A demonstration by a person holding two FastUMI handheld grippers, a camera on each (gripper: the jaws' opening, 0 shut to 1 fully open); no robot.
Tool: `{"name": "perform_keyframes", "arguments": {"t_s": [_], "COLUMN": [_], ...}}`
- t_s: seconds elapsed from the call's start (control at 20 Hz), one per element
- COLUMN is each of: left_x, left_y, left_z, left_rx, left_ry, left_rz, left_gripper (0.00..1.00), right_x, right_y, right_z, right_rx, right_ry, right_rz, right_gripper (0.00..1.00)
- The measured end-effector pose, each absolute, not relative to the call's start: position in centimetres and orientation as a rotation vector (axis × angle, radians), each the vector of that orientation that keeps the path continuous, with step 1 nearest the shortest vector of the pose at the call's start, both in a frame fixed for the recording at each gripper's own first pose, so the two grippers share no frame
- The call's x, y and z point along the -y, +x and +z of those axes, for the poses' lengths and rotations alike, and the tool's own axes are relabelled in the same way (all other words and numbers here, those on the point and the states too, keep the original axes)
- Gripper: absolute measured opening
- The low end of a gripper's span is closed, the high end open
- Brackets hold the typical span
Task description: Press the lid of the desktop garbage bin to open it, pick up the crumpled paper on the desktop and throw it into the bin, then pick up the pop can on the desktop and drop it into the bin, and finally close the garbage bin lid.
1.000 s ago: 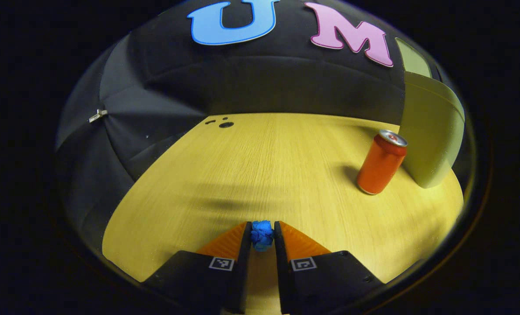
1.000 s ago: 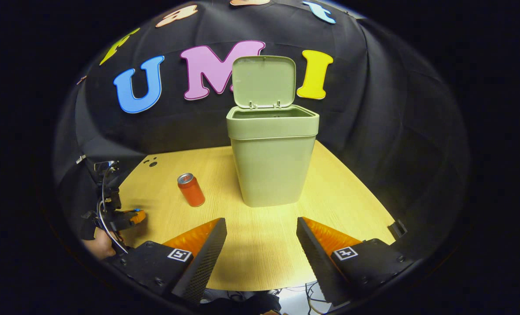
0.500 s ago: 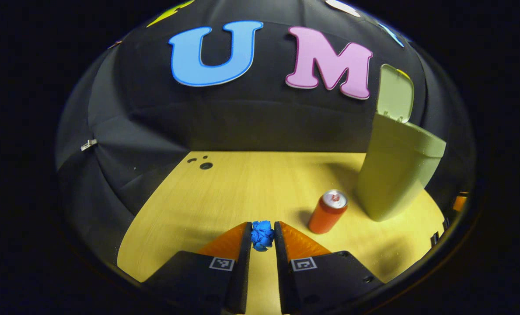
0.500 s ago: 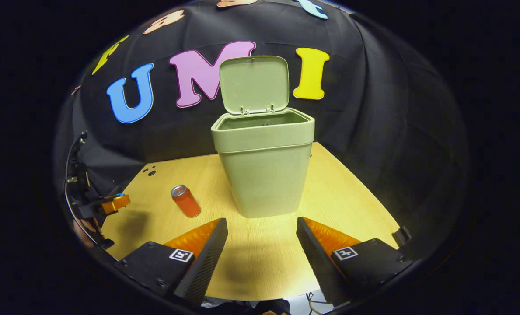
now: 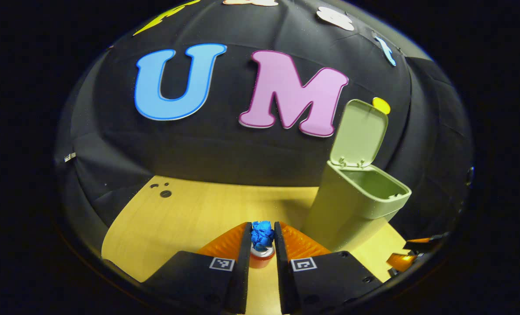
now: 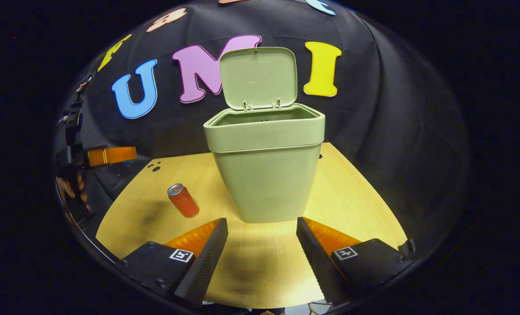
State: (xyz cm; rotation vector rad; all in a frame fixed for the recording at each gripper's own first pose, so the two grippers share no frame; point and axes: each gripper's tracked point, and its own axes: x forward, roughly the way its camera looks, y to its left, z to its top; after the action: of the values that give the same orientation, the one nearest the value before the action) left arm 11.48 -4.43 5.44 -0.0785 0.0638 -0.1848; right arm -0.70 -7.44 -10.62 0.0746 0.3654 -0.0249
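- Left gripper view: the lid-opening step looks done, since the green desktop bin (image 5: 351, 205) is seen with its lid (image 5: 359, 133) flipped up and its mouth open.
- The blue crumpled paper (image 5: 262, 234) is clamped between the fingers of the left gripper (image 5: 262, 238), held up in the air above the wooden desktop (image 5: 190, 214), so the paper pickup can be counted as done too. It hasn't been dropped yet; the bin sits off to the right of the paper, not under it.
- The orange pop can (image 5: 261, 258) is spotted just below the paper in the gap between the fingers, standing down on the desk, untouched.
- Count here: one bin, one paper ball, one can. A bit of the other gripper can be made out at the lower right edge.
- Right gripper view: the right gripper (image 6: 262, 245) is held with its fingers spread wide, nothing in them, aimed at the bin (image 6: 266, 175) from the front.
- The lid (image 6: 258, 76) is seen standing upright at the back of the rim, and the pop can (image 6: 183, 200) is parked left of the bin, a little apart from it.
- The left gripper (image 6: 111, 155) is caught high at the left edge with a hand (image 6: 69, 189) below it.
- Still left, as judged: paper into bin, can picked up and dropped in, lid closed.
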Motion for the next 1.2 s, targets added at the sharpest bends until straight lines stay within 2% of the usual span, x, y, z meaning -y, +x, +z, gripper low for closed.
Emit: {"name": "perform_keyframes", "arguments": {"t_s": [0.35, 0.65, 0.8, 0.85, 0.9, 1.1, 1.2], "left_x": [13.8, 20.3, 22.8, 23.4, 23.9, 25.1, 25.7], "left_y": [12.4, 13.6, 14.3, 14.6, 14.9, 16.2, 16.4], "left_z": [11.0, 11.8, 11.3, 11.1, 10.9, 10.3, 10.1], "left_rx": [-0.007, 0.000, -0.010, -0.014, -0.018, -0.031, -0.040], "left_ry": [-0.039, 0.011, 0.030, 0.029, 0.024, 0.011, -0.002], "left_rz": [-0.347, -0.440, -0.460, -0.463, -0.467, -0.460, -0.476], "left_gripper": [0.33, 0.33, 0.32, 0.36, 0.33, 0.34, 0.37], "right_x": [9.1, 9.4, 9.9, 10.1, 10.2, 10.6, 10.7], "right_y": [0.0, 0.4, 0.7, 0.7, 0.7, 0.7, 0.8], "right_z": [-11.6, -12.7, -13.2, -13.2, -13.1, -13.6, -13.6], "right_rx": [-0.379, -0.399, -0.415, -0.414, -0.412, -0.426, -0.429], "right_ry": [0.113, 0.113, 0.103, 0.099, 0.099, 0.073, 0.064], "right_rz": [-0.002, 0.046, 0.057, 0.060, 0.066, 0.097, 0.109], "right_gripper": [0.99, 1.00, 1.00, 0.99, 0.99, 0.99, 0.99]}}
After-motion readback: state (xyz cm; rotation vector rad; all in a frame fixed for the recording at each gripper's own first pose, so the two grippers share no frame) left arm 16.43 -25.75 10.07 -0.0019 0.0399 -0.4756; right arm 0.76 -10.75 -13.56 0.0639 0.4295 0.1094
